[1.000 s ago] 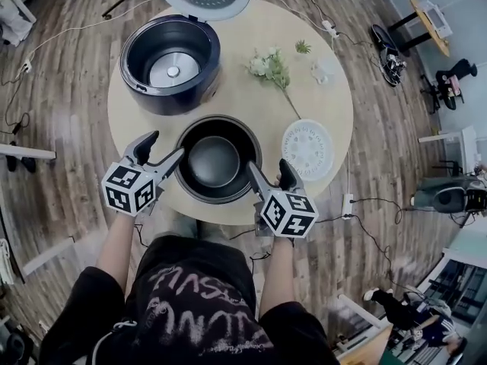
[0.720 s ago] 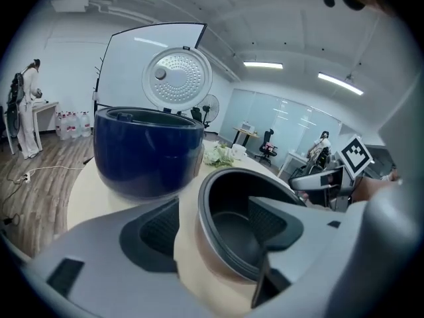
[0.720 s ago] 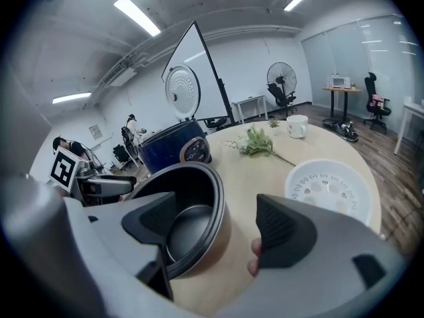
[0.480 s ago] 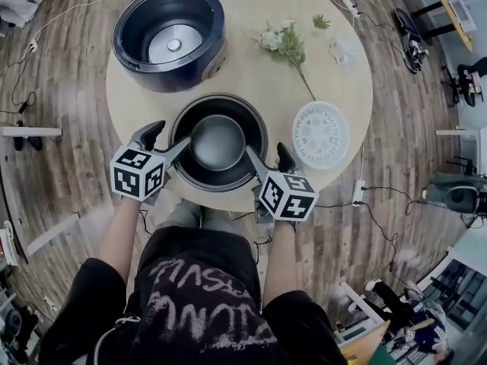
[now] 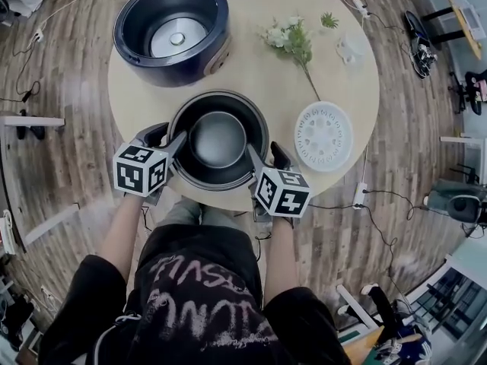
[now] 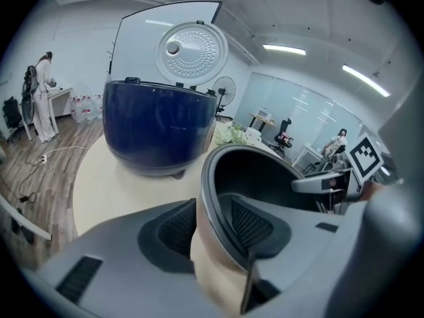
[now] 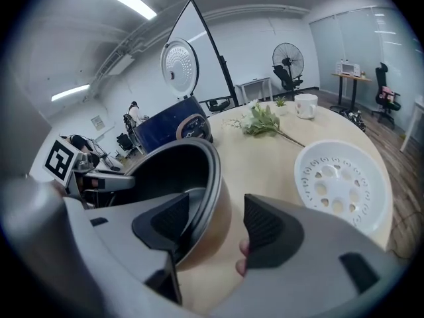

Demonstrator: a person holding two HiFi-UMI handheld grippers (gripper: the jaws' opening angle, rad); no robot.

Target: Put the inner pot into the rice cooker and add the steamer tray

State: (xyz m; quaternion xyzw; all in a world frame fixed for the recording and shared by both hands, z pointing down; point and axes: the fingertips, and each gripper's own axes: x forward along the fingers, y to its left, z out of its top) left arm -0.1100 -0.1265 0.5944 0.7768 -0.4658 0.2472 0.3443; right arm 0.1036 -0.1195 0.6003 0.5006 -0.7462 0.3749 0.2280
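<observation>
The dark inner pot (image 5: 218, 139) stands on the round table (image 5: 259, 74), near its front edge. My left gripper (image 5: 173, 137) straddles the pot's left rim (image 6: 213, 177), and its jaws have just been closing; the pads sit against the wall inside and out. My right gripper (image 5: 265, 154) straddles the right rim (image 7: 211, 171) and has also been closing. Its inner pad is at the rim, while the outer pad (image 7: 265, 230) stands off the wall. The open blue rice cooker (image 5: 125, 36) is at the back left. The white steamer tray (image 5: 323, 135) lies to the pot's right.
A sprig of white flowers (image 5: 293, 40) and a small white cup (image 5: 348, 48) lie at the back right of the table. The cooker's raised lid (image 6: 192, 52) stands behind its body. Cables and chairs ring the table on the wooden floor.
Both grippers came down over the pot's rim, one on each side. Their jaws narrowed around the wall. The pot has not moved on the table.
</observation>
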